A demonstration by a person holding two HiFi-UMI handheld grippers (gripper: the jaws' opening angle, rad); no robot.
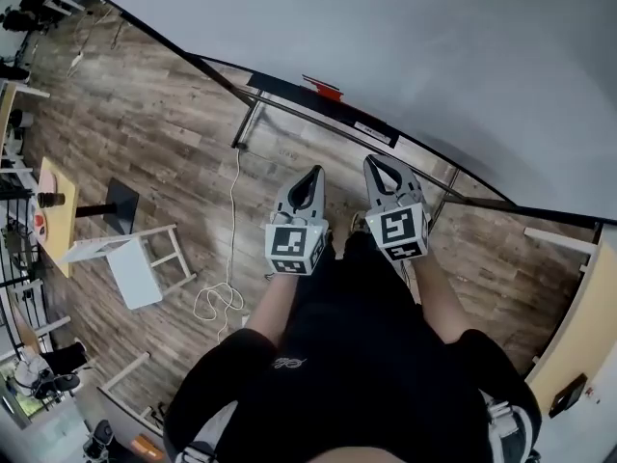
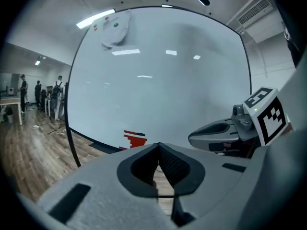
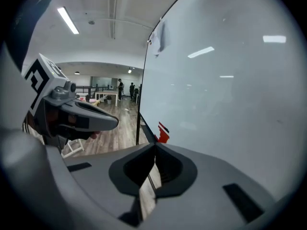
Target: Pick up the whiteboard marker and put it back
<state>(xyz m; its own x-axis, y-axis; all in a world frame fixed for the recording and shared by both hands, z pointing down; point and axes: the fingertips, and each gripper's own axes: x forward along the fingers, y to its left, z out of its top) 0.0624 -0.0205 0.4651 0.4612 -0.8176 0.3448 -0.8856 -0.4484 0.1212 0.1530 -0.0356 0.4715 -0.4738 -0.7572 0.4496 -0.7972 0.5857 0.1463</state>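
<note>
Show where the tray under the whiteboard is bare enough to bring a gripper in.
Tray looks bare from its left end to the red item, plus a short gap before the white item. Floor between cable and chair is open. Crowded: table side, far left.
</note>
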